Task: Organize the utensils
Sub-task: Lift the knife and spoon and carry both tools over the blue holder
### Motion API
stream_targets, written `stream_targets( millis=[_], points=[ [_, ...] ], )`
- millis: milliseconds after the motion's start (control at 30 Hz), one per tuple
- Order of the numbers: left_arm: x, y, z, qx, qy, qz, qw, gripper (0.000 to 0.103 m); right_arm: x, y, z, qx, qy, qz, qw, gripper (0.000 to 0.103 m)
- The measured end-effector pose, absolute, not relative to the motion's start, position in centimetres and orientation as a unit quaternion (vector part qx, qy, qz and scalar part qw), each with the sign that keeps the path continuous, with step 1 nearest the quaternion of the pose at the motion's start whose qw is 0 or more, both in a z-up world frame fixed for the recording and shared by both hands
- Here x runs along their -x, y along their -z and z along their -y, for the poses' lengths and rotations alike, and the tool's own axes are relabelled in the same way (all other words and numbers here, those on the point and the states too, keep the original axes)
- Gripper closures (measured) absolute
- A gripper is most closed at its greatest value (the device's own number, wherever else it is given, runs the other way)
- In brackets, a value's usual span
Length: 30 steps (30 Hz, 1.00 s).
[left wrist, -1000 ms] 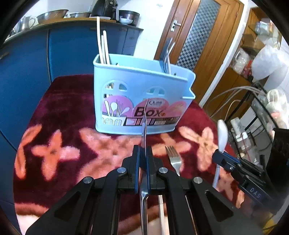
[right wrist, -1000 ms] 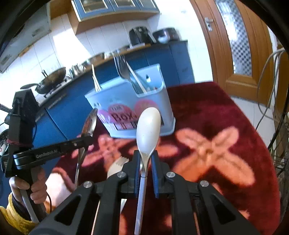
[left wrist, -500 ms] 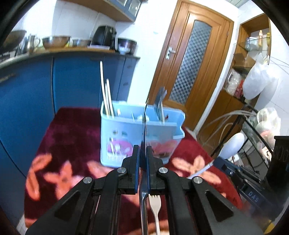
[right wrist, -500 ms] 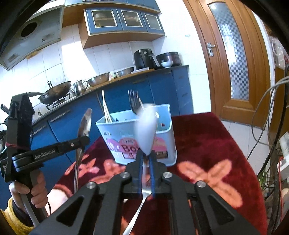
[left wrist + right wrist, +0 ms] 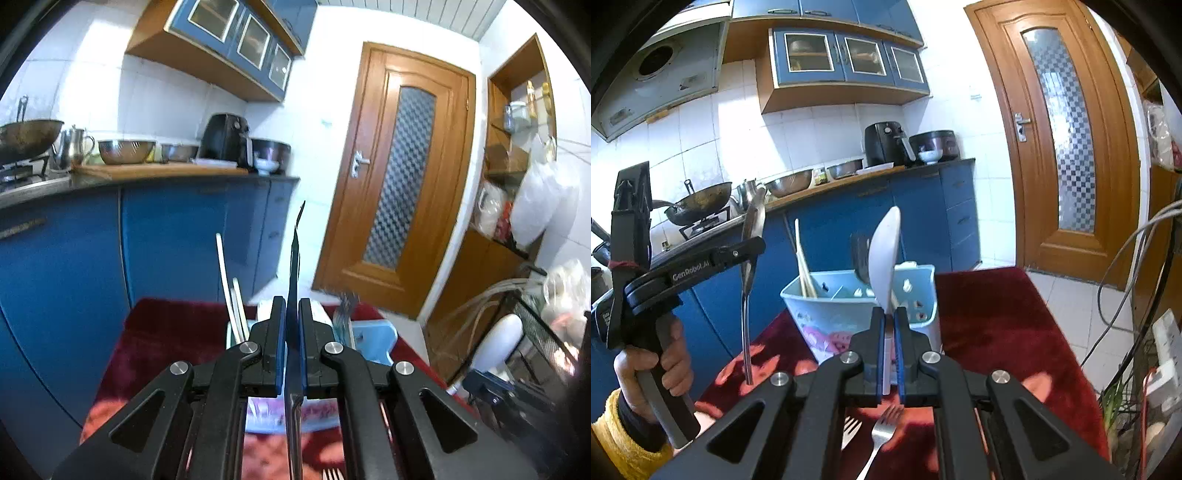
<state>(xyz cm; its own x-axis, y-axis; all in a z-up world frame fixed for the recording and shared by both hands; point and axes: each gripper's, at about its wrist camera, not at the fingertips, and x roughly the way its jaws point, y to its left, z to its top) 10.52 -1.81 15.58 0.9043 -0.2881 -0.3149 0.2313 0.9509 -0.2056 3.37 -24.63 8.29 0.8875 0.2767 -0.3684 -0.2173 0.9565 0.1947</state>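
Up high, our left gripper [image 5: 291, 321] clenches a metal spoon [image 5: 752, 236] edge-on, raised left of the light blue utensil box [image 5: 849, 314]. Our right gripper [image 5: 889, 325] grips a white spoon [image 5: 885, 254], bowl up, just before the box. Two forks [image 5: 882, 430] lie on the red floral tablecloth [image 5: 997, 325] below.

The left tongs [image 5: 291, 350] point forward and slightly upward, their blue-padded fingers [image 5: 279, 347] pressed together on a thin metal utensil held edge-on. The right tongs [image 5: 889, 350] are likewise clamped, gripping the handle of a white spoon that stands upright. At the left, a bare hand [image 5: 653, 373] with a yellow cuff grips the left tongs' handle.
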Motion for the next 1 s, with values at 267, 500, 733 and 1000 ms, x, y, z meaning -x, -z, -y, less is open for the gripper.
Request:
stream_targets(
  millis=[267, 500, 733, 1000],
  points=[
    [-13.7, -18.9, 1.1, 0.099, 0.104, -0.103, 0.984, 0.099, -4.7, -10.9, 25.0, -0.066, -0.115, -0.163, 0.978, 0.097],
    [-16.2, -20.2, 1.6, 0.089, 0.063, -0.043, 0.993, 0.099, -7.1, -12.0, 25.0, -0.060, -0.106, -0.144, 0.982, 0.097],
    [-18.4, -16.8, 2.3, 0.072, 0.018, -0.034, 0.997, 0.098, -9.9, -11.1, 23.9, -0.040, -0.095, -0.140, 0.985, 0.097],
    [-19.7, -12.5, 1.8, 0.082, 0.018, -0.059, 0.995, 0.098, -13.5, -8.1, 22.9, -0.021, -0.105, -0.199, 0.974, 0.097]
  ],
)
